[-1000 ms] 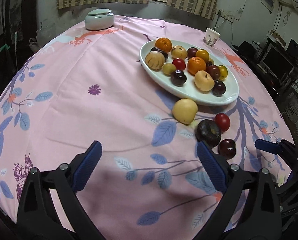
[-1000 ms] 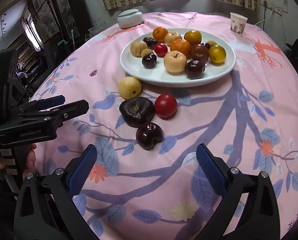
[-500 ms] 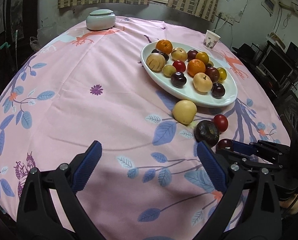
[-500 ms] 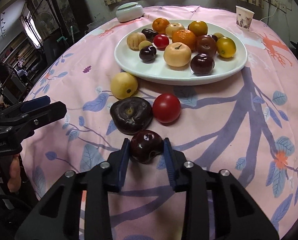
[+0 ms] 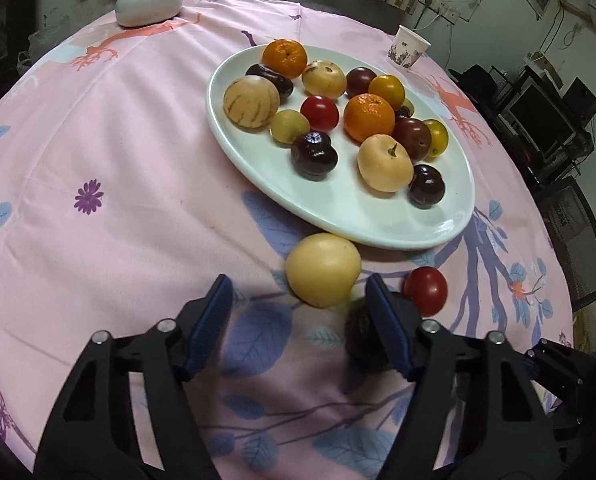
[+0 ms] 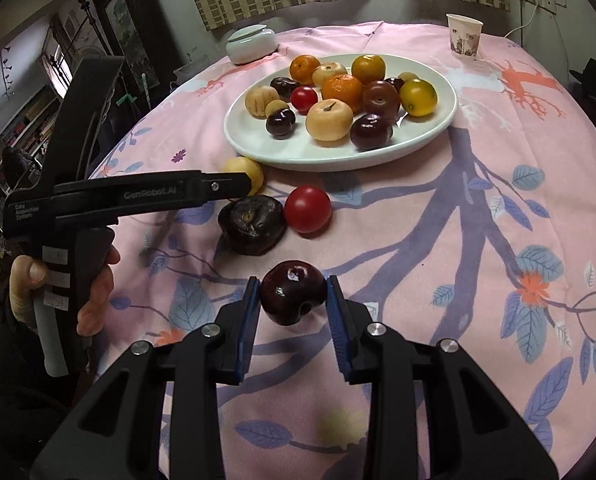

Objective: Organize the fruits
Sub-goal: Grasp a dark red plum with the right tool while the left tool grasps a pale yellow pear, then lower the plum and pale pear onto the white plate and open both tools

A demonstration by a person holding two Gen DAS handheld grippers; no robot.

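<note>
My right gripper point(image 6: 292, 298) is clamped on the glossy dark-red round plum point(image 6: 292, 292) at lower centre of its view, and to do this well I should hold steady, clear the wrinkled dark-purple fruit point(image 6: 252, 224) and red tomato point(image 6: 307, 209) ahead, and lower onto the bare near rim of the white oval plate point(image 6: 437, 128). My left gripper point(image 5: 299, 322) hangs wide open and empty, its fingers straddling the pale yellow round fruit point(image 5: 322, 269) at lower centre. The plum is near-spherical with no clear long axis, its stem dimple facing lower right.
</note>
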